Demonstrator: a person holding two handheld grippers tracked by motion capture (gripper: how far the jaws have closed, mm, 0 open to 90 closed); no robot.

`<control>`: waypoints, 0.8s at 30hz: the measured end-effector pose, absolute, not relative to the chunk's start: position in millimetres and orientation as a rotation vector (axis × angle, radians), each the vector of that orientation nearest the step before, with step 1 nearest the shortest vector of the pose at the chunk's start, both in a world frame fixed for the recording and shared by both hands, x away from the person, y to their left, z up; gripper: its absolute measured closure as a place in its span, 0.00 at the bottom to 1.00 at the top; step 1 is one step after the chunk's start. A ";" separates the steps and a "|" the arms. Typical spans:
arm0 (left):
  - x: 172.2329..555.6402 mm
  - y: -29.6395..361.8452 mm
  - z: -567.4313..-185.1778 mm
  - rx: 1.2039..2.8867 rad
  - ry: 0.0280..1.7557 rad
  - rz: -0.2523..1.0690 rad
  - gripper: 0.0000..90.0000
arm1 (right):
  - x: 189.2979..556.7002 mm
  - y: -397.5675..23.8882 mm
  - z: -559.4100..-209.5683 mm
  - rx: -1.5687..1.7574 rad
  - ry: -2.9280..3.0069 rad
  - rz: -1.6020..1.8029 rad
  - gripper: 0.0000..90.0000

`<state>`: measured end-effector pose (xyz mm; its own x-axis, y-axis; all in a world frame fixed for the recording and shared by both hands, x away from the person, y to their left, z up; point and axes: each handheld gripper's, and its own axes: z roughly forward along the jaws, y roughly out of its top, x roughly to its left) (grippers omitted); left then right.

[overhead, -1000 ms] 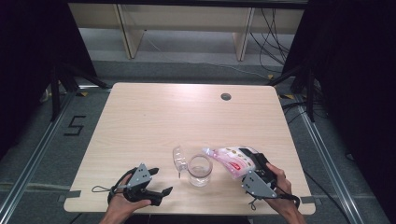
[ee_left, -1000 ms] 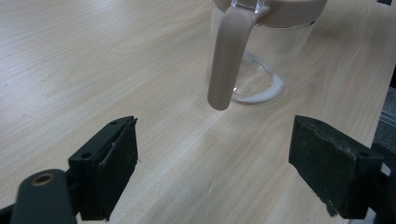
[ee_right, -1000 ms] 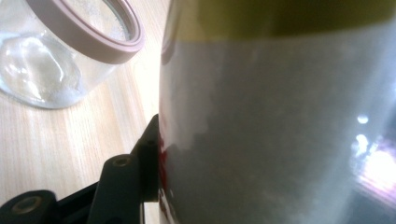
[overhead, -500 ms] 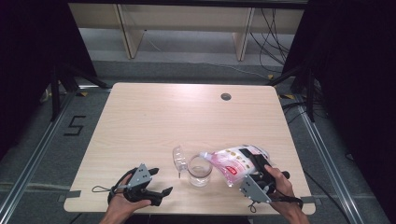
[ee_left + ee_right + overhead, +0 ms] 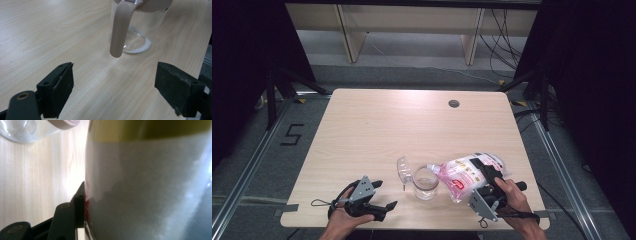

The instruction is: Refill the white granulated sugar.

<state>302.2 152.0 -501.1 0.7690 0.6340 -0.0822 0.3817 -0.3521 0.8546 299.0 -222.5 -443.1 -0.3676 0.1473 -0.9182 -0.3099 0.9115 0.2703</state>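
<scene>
Right tongs [image 5: 484, 175] clamp tilted pouch [image 5: 462, 172] over jar [image 5: 425, 182]; left tongs [image 5: 384, 206] rest apart

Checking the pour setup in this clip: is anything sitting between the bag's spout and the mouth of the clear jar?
Nothing visible does. The right gripper holds the bag tilted with its spout right at the rim of the jar. The jar's hinged lid hangs open on the far side from the bag, clear of the mouth.

L gripper [image 5: 384, 207] low, jaws wide apart; R gripper [image 5: 486, 176] jaws clamped, raised.
</scene>
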 end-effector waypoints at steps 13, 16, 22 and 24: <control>301.9 152.0 -501.0 1.981 0.766 0.326 0.17 | 296.6 -217.5 -443.2 -0.236 1.852 0.361 0.54; 301.9 151.8 -501.1 1.982 0.766 0.327 0.17 | 297.0 -215.8 -440.9 -0.296 1.832 0.316 0.54; 301.1 150.8 -501.3 1.983 0.774 0.328 0.17 | 297.0 -214.1 -443.5 -0.310 1.829 0.282 0.54; 301.9 152.6 -500.7 2.010 0.765 0.343 0.17 | 298.0 -212.8 -442.2 -0.349 1.814 0.257 0.54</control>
